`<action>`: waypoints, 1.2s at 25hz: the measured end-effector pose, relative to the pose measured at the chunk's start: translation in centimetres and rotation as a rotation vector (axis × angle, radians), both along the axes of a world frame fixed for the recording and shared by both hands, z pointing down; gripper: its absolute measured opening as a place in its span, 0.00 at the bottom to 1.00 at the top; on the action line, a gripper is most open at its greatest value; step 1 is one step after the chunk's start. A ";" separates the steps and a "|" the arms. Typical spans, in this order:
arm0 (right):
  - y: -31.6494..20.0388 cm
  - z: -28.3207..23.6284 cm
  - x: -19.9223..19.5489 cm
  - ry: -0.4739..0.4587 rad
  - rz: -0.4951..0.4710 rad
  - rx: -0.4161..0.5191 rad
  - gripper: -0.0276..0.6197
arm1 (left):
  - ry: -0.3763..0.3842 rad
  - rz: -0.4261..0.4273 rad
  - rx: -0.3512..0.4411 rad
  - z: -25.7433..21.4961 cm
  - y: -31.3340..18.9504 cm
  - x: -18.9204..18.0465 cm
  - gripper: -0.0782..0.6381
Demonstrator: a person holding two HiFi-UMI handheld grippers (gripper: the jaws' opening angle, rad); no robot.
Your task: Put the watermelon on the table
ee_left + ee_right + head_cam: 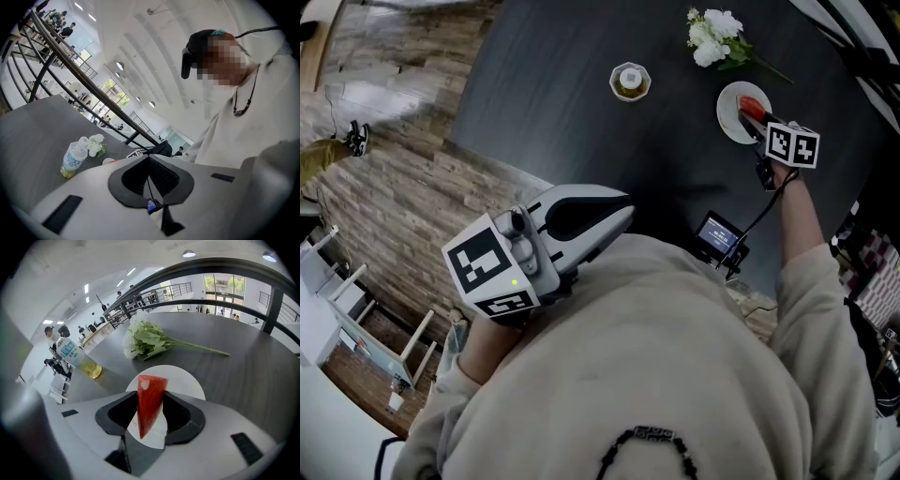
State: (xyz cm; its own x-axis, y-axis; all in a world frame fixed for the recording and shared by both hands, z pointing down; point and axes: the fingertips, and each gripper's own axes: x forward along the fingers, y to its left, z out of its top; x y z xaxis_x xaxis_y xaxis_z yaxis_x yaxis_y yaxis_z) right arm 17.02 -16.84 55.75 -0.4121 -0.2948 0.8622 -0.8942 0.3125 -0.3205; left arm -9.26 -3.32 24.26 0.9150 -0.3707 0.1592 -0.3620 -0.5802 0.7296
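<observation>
Right gripper point(150, 398) is pointing steeply down and clamping the watermelon slice point(149, 409), with both pads pressing its red sides and the jaws standing wide around it. The slice is hanging pointed end down over the white plate point(188, 380); can't tell whether it is touching the plate. The plate is sitting on the dark table point(553, 112), on the person's right-hand side.

Left gripper point(149, 163) is being held back close to the person's chest, roughly level. Its jaws are meeting, pads together, gripping nothing.

Around the plate: a bunch of white flowers point(143, 340) is lying just beyond it, stems trailing off to the right in the right gripper view. A plastic bottle point(630, 82) with yellowish liquid is standing upright, well apart from the plate on its left in the head view. A small screen device point(718, 234) with a cable is sitting at the near table edge, below the right forearm. Wooden floor point(394, 187) is showing left of the table.

Counts: one watermelon slice, one plate, one flower bunch, one bottle, one screen device, two grippers.
</observation>
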 end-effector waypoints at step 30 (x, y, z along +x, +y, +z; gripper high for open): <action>1.8 -2.9 1.5 0.086 0.007 0.083 0.36 | -0.001 0.043 0.043 -0.7 2.0 1.2 0.12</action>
State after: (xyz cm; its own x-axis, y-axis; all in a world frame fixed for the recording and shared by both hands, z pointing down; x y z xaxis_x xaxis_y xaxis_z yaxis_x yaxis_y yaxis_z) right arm 18.55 -15.04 52.84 -0.3356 -0.3691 0.8667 -0.9194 0.3289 -0.2159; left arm -8.10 -1.34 23.61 0.9299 -0.3379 0.1451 -0.3371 -0.6257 0.7035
